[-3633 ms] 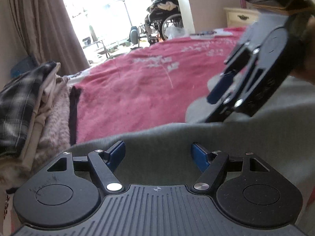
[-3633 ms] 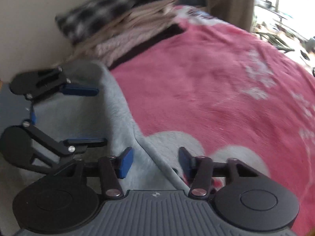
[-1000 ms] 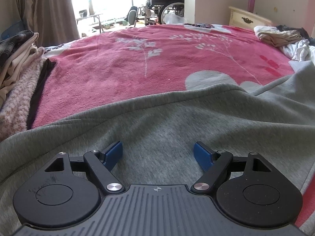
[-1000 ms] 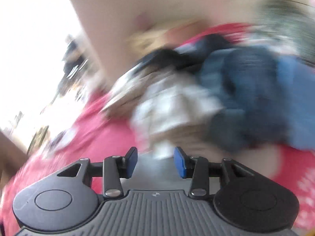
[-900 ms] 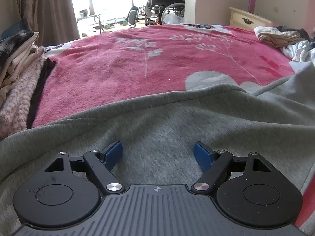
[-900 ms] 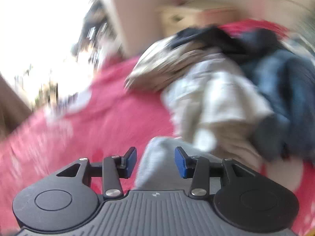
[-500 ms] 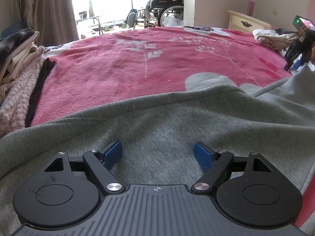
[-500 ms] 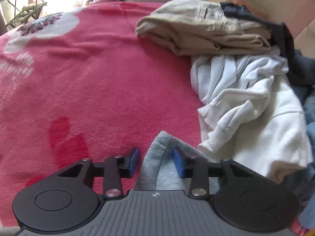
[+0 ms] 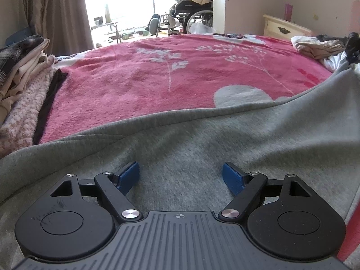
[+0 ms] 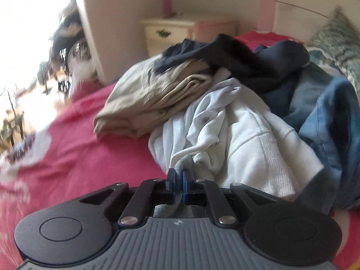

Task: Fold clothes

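Note:
A grey sweatshirt (image 9: 202, 139) lies spread over the near part of a pink floral blanket (image 9: 171, 76). In the left wrist view my left gripper (image 9: 180, 175) hovers just over the grey cloth with its blue pads wide apart and nothing between them. In the right wrist view my right gripper (image 10: 178, 177) is shut on a grey corner of the sweatshirt (image 10: 183, 162), which pokes out past the blue pads. At the far right of the left wrist view the sweatshirt's edge is pulled up taut toward a dark shape (image 9: 353, 49), probably the right gripper.
A heap of unfolded clothes lies right ahead of the right gripper: a white hoodie (image 10: 236, 139), beige trousers (image 10: 153, 99), a dark garment (image 10: 225, 51) and denim (image 10: 328, 103). Folded clothes (image 9: 20, 67) are stacked at the blanket's left. A nightstand (image 10: 173, 31) stands beyond.
The right gripper swung over to the sweatshirt's far corner and closed on it; that grey edge now rises taut at the right. The left gripper kept still and open.

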`<state>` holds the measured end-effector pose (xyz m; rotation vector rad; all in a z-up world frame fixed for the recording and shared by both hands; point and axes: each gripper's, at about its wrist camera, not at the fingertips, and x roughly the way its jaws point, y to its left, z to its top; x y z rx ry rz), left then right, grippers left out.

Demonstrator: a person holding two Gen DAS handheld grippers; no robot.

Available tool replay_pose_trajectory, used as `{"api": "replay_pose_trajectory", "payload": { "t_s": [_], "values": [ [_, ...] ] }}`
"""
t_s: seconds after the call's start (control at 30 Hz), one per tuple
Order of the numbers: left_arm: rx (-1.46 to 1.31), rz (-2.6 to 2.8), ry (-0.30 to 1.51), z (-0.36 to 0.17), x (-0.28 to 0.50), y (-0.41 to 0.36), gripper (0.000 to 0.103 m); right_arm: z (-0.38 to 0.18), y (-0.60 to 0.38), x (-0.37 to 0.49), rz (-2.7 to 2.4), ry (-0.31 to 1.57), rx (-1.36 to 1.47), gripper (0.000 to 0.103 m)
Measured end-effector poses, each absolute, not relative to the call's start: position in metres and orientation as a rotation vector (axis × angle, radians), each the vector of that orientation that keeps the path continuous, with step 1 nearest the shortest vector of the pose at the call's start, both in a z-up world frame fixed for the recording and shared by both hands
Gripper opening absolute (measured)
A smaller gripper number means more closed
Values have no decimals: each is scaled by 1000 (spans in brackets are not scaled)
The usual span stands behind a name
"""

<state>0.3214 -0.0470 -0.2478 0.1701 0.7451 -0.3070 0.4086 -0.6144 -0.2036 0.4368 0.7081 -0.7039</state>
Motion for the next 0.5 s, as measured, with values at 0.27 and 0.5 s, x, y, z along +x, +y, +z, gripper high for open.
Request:
{"api": "replay_pose_trajectory", "payload": {
  "t_s": [0.27,0.5],
  "values": [
    [184,-292,737,-249,320,-49,85,-228,-610,427,-702,712,370,24],
    [183,-285,732,-249,319,-49,87,-182,-612,388,-645,514,405,45]
  ]
}}
